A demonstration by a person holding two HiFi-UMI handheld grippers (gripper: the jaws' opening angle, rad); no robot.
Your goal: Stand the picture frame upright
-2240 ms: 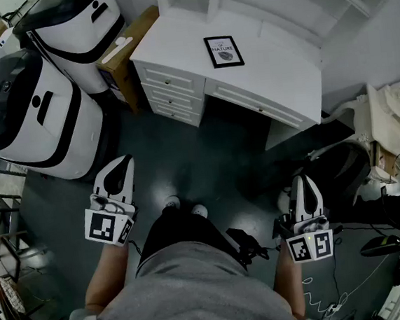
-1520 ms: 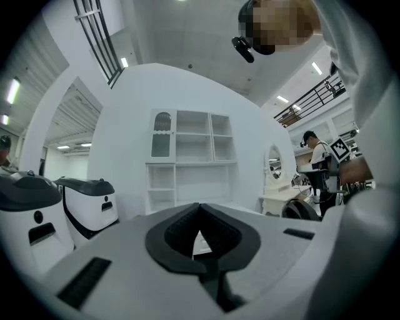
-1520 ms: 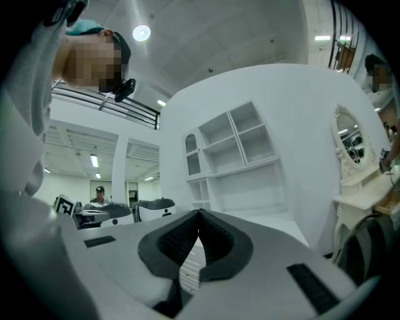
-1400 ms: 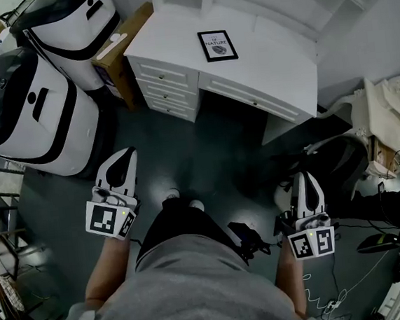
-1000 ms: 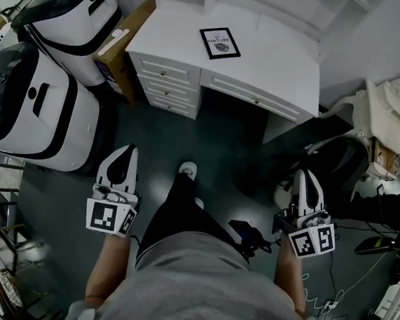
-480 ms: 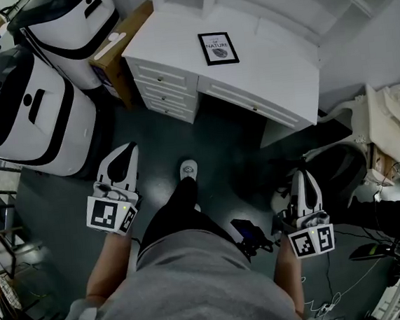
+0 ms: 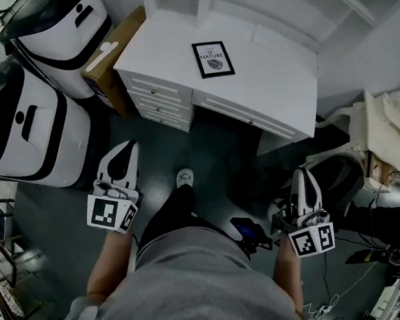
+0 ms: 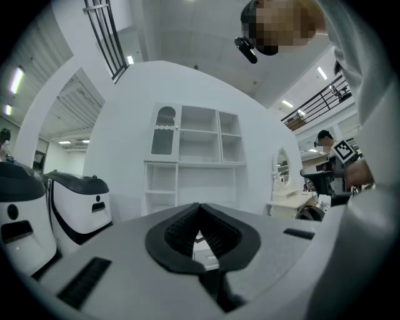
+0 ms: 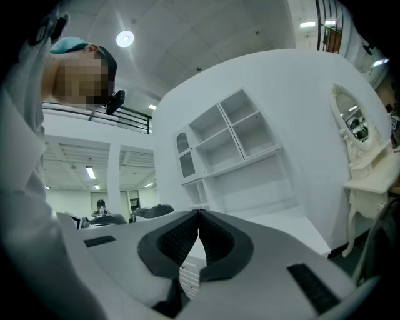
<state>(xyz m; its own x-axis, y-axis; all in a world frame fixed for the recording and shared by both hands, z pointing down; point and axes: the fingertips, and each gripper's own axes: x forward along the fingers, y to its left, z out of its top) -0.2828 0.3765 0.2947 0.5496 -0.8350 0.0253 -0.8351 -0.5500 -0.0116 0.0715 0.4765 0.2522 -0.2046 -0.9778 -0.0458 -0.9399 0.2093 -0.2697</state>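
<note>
A black picture frame [image 7: 213, 59] lies flat on the white desk [image 7: 277, 85], print facing up. My left gripper [image 7: 120, 153] is held level at the lower left, well short of the desk, jaws shut and empty. My right gripper [image 7: 300, 180] hangs at the lower right, also shut with nothing in it. In the left gripper view the shut jaws [image 8: 199, 208] point toward the white desk and shelf unit [image 8: 195, 156]. The right gripper view shows its shut jaws [image 9: 199, 215] facing the same white shelves [image 9: 234, 140].
Two large white and black machines [image 7: 35, 129] stand at the left beside a cardboard box [image 7: 109, 55]. A dark round seat [image 7: 342, 177] and a cream dressing table [image 7: 386, 124] sit at the right. Cables [image 7: 378, 258] lie on the dark floor. My foot [image 7: 183, 178] is ahead of me.
I have walked toward the desk: it and the frame sit lower and nearer in the head view. One foot has stepped forward. Both grippers stay shut.
</note>
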